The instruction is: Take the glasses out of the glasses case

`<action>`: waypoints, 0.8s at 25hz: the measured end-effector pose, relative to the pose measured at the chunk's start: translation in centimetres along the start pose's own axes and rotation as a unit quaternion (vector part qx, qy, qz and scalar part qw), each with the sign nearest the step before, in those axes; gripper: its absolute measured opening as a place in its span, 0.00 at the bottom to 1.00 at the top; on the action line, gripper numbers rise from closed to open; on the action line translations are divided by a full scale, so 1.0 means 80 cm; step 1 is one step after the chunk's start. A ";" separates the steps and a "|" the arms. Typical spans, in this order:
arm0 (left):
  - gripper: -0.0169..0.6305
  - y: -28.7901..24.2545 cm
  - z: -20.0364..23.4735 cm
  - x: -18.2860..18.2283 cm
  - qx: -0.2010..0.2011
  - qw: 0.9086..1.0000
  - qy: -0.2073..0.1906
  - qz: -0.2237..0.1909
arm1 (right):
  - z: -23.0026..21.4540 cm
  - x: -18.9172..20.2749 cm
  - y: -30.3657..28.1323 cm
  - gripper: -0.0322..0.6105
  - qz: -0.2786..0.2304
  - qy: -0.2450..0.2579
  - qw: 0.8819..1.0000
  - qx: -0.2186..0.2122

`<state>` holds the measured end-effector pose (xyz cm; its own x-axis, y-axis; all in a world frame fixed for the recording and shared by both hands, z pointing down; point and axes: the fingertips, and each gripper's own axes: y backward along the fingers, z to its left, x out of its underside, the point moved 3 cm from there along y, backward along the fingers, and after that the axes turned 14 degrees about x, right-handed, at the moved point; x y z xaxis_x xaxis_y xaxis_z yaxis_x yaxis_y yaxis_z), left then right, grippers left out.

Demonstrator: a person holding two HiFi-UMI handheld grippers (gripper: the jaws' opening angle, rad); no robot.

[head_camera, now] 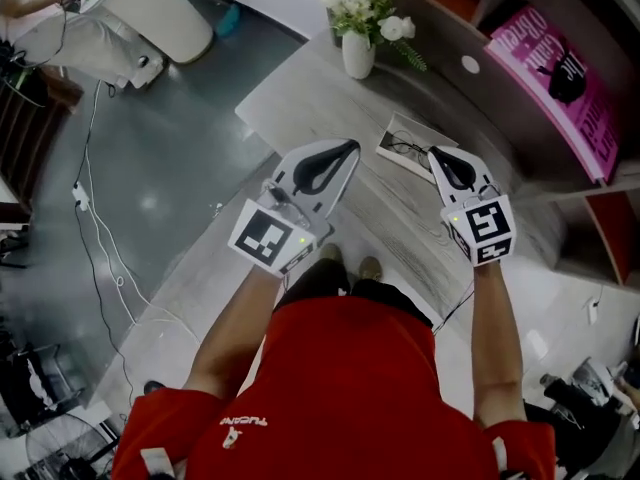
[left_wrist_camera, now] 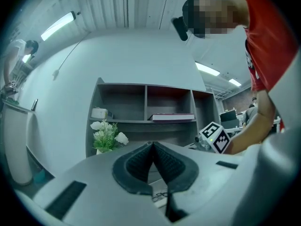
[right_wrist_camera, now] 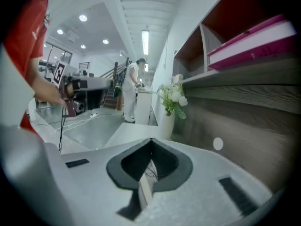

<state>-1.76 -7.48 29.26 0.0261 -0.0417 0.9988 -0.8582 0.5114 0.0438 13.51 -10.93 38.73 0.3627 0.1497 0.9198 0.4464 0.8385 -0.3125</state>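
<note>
From the head view, the grey table [head_camera: 300, 103] lies bare toward nine o'clock, leaving open passage there. A vase of white flowers [head_camera: 358, 38] stands at twelve. The shelf unit [head_camera: 500, 118], with its pink book [head_camera: 560, 83], closes off two to three o'clock. The glasses case [head_camera: 400, 128] lies flat near centre.

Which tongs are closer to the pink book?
Right. The right tongs hover just left of the pink book; the left tongs are farther left, beyond the glasses.
</note>
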 end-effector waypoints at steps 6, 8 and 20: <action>0.04 -0.016 0.038 0.014 0.028 1.000 0.011 0.000 | -0.003 0.048 -0.054 0.06 0.090 0.033 0.995 -0.013; 0.04 -0.020 0.048 0.021 0.035 0.999 0.016 0.000 | -0.001 0.062 -0.067 0.08 0.114 0.039 0.992 -0.020; 0.04 -0.016 0.085 0.060 0.045 0.998 0.048 0.017 | 0.011 0.133 -0.114 0.19 0.230 0.093 0.967 -0.064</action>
<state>-3.99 -14.16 33.87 0.0410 0.0596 0.9974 -0.9017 0.4322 0.0113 12.59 -16.55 51.57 0.6825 0.3839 0.6219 0.2971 0.6318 -0.7160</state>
